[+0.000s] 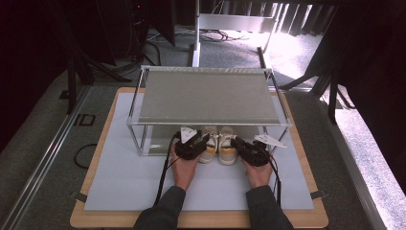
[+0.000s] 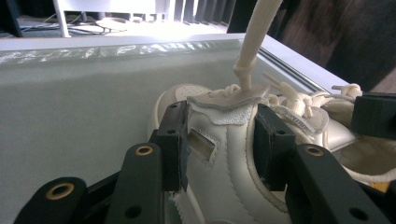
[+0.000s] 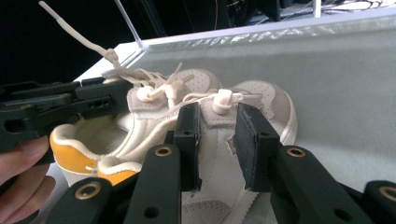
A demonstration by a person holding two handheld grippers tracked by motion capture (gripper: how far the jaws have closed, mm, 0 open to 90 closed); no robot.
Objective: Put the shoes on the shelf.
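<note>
Two white sneakers with yellow-orange heels stand side by side on the bottom level of a metal rack [image 1: 143, 120], toes pointing inward, heels at the front edge. My left gripper [image 1: 194, 143] is shut on the left sneaker [image 1: 209, 143]. In the left gripper view its jaws [image 2: 219, 126] clamp the white upper [image 2: 224, 172] beside the tongue, and a lace [image 2: 254, 32] rises from it. My right gripper [image 1: 250, 151] is shut on the right sneaker [image 1: 228, 147]. In the right gripper view its jaws [image 3: 217, 126] pinch that sneaker [image 3: 271, 100] near the lace knot, and the left sneaker [image 3: 88, 140] lies beside it.
The rack's grey top shelf [image 1: 206, 96] hangs low over the sneakers, with frame posts at the front corners. The rack stands on a white mat [image 1: 124, 177] on a wooden board. A stand and cables lie on the floor behind. The other gripper [image 3: 56, 109] is close alongside.
</note>
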